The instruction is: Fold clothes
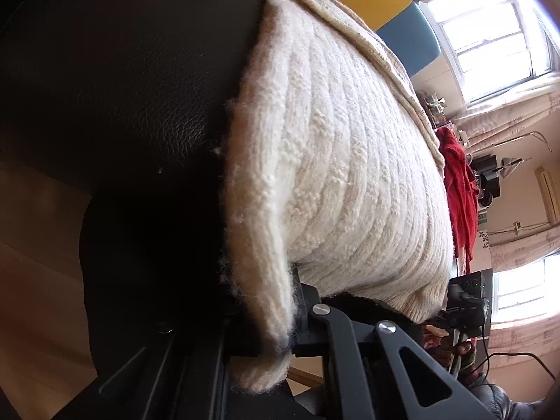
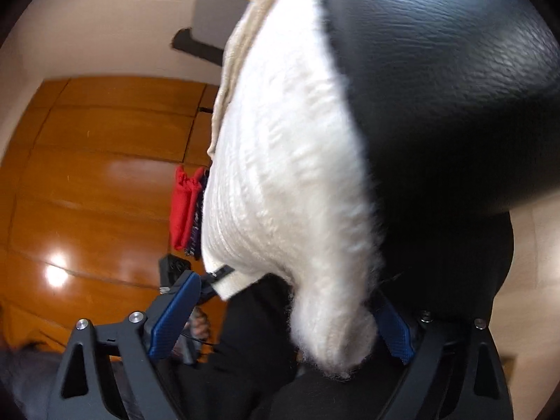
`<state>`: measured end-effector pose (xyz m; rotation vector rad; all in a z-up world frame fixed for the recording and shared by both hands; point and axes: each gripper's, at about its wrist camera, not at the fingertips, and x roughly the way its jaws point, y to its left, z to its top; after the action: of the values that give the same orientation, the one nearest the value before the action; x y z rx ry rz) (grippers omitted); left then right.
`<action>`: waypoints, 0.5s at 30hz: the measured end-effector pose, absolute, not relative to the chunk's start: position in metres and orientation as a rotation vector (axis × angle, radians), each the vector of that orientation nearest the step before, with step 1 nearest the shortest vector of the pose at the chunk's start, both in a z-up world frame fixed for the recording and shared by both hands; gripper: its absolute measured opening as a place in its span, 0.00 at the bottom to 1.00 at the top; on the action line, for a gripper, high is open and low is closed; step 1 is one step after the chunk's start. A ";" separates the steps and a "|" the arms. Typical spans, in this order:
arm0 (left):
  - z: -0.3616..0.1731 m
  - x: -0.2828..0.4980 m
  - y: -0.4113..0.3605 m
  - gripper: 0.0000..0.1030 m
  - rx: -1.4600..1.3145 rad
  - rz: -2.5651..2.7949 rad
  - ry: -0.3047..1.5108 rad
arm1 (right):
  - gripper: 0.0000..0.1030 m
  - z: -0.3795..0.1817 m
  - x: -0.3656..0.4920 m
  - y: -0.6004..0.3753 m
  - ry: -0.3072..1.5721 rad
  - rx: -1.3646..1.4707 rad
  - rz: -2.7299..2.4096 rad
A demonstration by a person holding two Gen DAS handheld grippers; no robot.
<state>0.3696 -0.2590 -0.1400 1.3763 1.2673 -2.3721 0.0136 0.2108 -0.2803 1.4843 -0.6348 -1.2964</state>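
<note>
A cream knitted sweater fills both views: thick, ribbed, fuzzy at the edges, folded into a plump pad with a flatter beige layer along its far side. It lies on a black leather-look cushion, grained and softly domed, glossy where the light catches it in the right wrist view.

The left hand-held gripper comes in from below at a steep downward tilt, and its black jaws are pressed together on the woolly near edge of the sweater, a fold of knit bulging out just below the pinch. Its linkage arms with silver rivets run off to the lower right.

Over on the other side, the right hand-held gripper points only slightly downward, jaws spread wide. One blue ribbed pad stands clear on the left; the other is largely hidden behind a rounded, fluffy corner of the sweater that hangs between the jaws, and I cannot tell whether it touches the wool.

Beyond the knit, a red garment hangs crumpled in the background, against a glossy orange wooden floor.
</note>
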 end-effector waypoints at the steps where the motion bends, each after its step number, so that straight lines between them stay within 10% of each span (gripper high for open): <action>1: -0.137 0.370 -0.257 0.07 1.376 -2.385 1.243 | 0.54 -0.282 0.014 0.211 -0.609 1.513 -1.316; 2: -0.134 0.371 -0.256 0.07 1.377 -2.397 1.221 | 0.09 -0.286 0.017 0.211 -0.581 1.551 -1.334; 15: -0.076 0.361 -0.274 0.06 1.115 -2.731 1.603 | 0.11 -0.214 0.024 0.181 -0.481 1.324 -1.414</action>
<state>0.3615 -0.2737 -0.0761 1.1149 1.6034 -2.7311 0.0237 0.1813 -0.2136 1.3242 -0.4811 -1.4138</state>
